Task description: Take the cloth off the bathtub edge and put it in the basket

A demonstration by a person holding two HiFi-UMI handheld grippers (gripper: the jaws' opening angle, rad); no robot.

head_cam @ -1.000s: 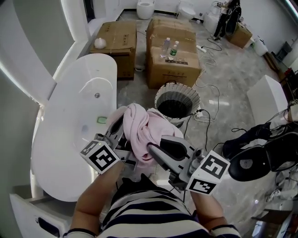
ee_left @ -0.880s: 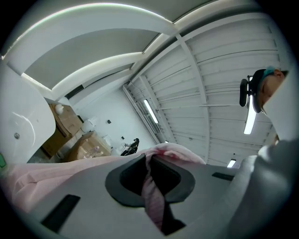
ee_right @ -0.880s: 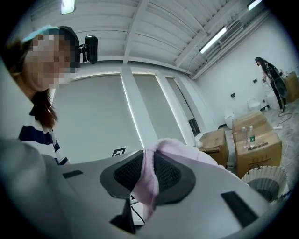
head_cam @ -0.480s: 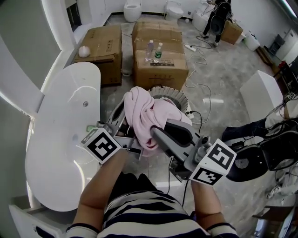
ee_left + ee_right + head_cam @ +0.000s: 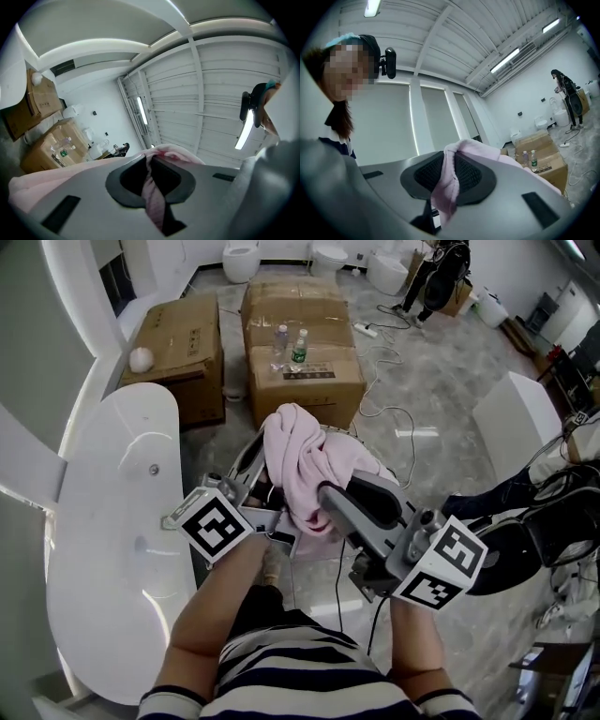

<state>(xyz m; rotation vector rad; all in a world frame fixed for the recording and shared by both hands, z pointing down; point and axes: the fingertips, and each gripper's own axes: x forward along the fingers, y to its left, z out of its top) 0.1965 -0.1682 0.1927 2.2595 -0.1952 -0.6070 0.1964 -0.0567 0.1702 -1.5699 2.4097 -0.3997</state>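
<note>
Two bottles (image 5: 299, 346) stand on a cardboard box (image 5: 319, 315) (upright).

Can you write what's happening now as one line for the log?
left claw: shut on pink cloth | right claw: shut on pink cloth | pink cloth: bunched, held up beside bathtub

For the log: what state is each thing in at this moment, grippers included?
cloth: bunched, off the tub, held up by both grippers.
left gripper: shut on the cloth.
right gripper: shut on the cloth.
bathtub: no cloth on its edge.
bottles: two, upright on a cardboard box.
cardboard box: closed.
</note>
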